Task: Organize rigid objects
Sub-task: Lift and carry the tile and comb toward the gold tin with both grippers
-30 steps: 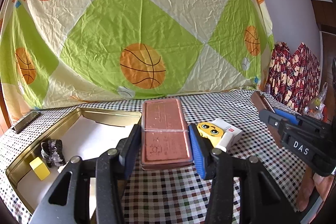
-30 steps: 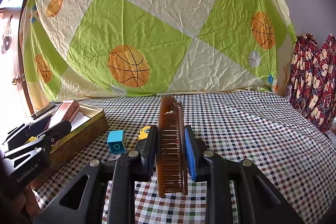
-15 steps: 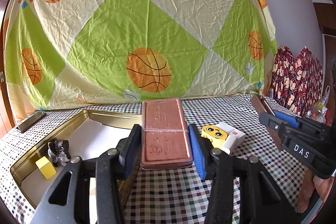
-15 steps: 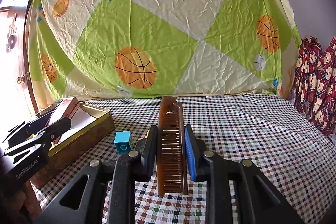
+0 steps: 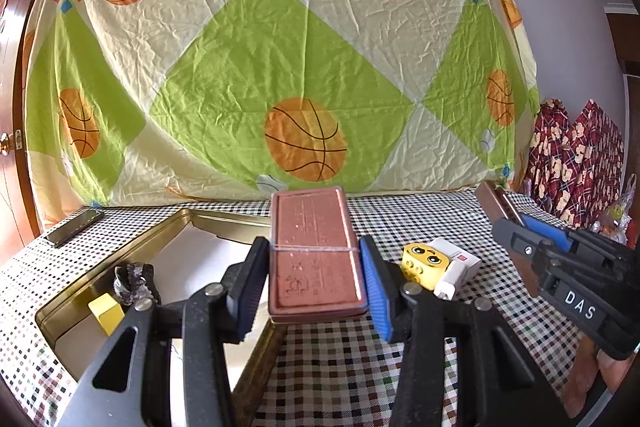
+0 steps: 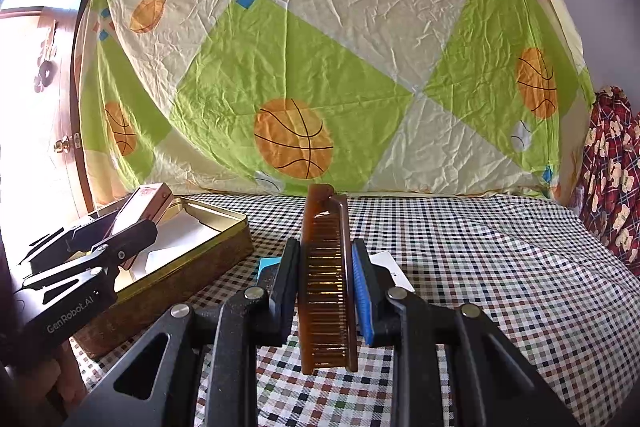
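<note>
Checkered tablecloth [image 6: 480,267] covers table; basketball-print sheet [image 5: 280,67] hangs behind. Left gripper [image 5: 314,281] clamps pink tin [image 5: 314,255] above gold tray [image 5: 224,221] edge. Right gripper [image 6: 326,289] pinches brown comb [image 6: 326,279] over cloth. Yellow block [image 5: 106,311] lies in tray; phone [image 5: 74,227] at far left corner.

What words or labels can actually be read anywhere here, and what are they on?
"DAS": white letters on the right gripper body.
"GenRobot.AI": printed on the left gripper body.
Embossed marks on the pink tin: not readable.
Red mark on the white box: too small to read.
</note>
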A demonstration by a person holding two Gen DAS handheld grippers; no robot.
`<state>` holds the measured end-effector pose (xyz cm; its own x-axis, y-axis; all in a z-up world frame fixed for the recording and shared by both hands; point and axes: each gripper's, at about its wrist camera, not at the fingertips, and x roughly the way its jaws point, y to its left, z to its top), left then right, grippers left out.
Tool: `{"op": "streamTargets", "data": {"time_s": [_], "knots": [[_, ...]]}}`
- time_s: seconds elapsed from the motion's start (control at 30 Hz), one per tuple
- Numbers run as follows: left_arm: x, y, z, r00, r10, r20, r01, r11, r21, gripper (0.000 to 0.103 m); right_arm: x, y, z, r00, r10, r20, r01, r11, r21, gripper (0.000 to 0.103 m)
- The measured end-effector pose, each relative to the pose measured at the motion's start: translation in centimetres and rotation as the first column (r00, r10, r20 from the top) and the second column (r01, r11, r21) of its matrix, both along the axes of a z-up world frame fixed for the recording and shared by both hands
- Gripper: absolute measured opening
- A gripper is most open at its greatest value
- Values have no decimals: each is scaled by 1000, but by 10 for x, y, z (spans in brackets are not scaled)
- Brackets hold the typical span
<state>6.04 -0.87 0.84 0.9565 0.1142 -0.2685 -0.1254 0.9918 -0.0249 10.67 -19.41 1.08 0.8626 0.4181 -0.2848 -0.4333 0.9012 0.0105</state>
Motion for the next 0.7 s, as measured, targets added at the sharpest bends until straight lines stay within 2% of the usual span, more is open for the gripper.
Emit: {"op": "streamTargets", "data": {"time_s": [0.7], "knots": [[-18, 17, 3, 999, 18, 37, -17, 1000, -6, 45, -11, 26, 1, 996, 83, 5, -83, 996, 13, 27]]}}
